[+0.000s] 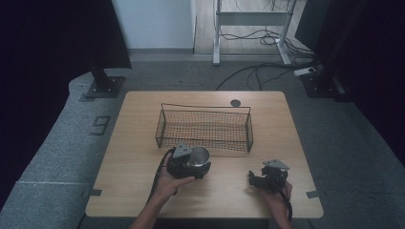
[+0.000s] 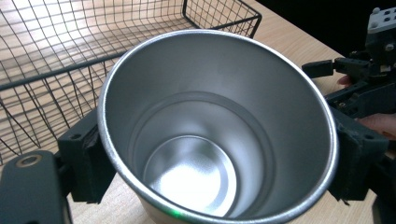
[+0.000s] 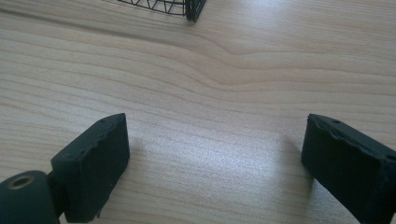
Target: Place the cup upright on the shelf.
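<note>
**Operator:** Steel cup [image 2: 210,135] sits between my left gripper's [image 1: 187,163] jaws, one pad pressed on each side of its wall, so that tool is clenched on it. In the left gripper view I look straight down into the cup, mouth up, its long axis upright.

**Partner:** Where is the wire basket [image 1: 205,128] from that tool?

**Operator:** Just ahead of the jaws. In the high view the cup is right at the basket's near long wall, still outside it. I cannot tell whether its base rests on the table [image 1: 143,191] or hangs just above it.

**Partner:** And your other hand?

**Operator:** My right gripper [image 1: 268,177] is released, jaws spread wide over bare wood with nothing between them. It sits well apart from the cup; the basket's corner is ahead of it and off to one side.

**Partner:** So what decides the move?

**Operator:** My guess: the cup must clear that near rim going forward. The left tool already has it, so it does the work.
</note>
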`<state>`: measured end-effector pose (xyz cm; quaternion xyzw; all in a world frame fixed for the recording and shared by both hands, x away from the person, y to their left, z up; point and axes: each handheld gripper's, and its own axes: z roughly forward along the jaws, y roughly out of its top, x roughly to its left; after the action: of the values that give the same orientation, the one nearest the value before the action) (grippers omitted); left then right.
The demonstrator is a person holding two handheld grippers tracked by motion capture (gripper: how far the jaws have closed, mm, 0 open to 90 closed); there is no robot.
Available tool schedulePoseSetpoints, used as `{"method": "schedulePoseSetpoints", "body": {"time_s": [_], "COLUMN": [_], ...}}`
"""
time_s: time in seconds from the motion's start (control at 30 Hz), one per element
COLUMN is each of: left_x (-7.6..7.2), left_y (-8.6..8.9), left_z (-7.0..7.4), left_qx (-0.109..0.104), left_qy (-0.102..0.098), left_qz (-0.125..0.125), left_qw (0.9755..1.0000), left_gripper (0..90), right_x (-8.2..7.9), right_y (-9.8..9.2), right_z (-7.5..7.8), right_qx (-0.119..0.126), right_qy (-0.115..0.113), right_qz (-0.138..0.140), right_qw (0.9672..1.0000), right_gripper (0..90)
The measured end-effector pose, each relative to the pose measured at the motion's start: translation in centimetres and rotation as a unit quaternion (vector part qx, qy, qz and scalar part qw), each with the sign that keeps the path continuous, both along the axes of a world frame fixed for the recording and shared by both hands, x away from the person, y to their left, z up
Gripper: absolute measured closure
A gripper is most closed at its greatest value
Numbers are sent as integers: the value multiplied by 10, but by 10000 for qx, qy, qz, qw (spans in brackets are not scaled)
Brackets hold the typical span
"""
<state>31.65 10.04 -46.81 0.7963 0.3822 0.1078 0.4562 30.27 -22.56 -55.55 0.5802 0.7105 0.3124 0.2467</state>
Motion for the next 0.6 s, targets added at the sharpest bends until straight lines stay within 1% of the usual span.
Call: {"method": "schedulePoseSetpoints", "body": {"time_s": [0.27,0.43,0.6], "left_x": [1,3,5], "left_y": [1,1,0], "left_z": [6,12,16], "left_qx": [5,8,1], "left_qy": [-56,-117,-126], "left_qz": [12,-22,-31], "left_qw": [10000,9999,9999], "left_gripper": [135,135,136], "right_x": [0,0,0], "right_y": [0,0,0], "right_z": [0,0,0], "right_qx": [1,1,2], "right_qy": [1,1,1], "right_qz": [0,1,0], "right_qw": [10000,10000,10000], "right_gripper": [76,76,76]}}
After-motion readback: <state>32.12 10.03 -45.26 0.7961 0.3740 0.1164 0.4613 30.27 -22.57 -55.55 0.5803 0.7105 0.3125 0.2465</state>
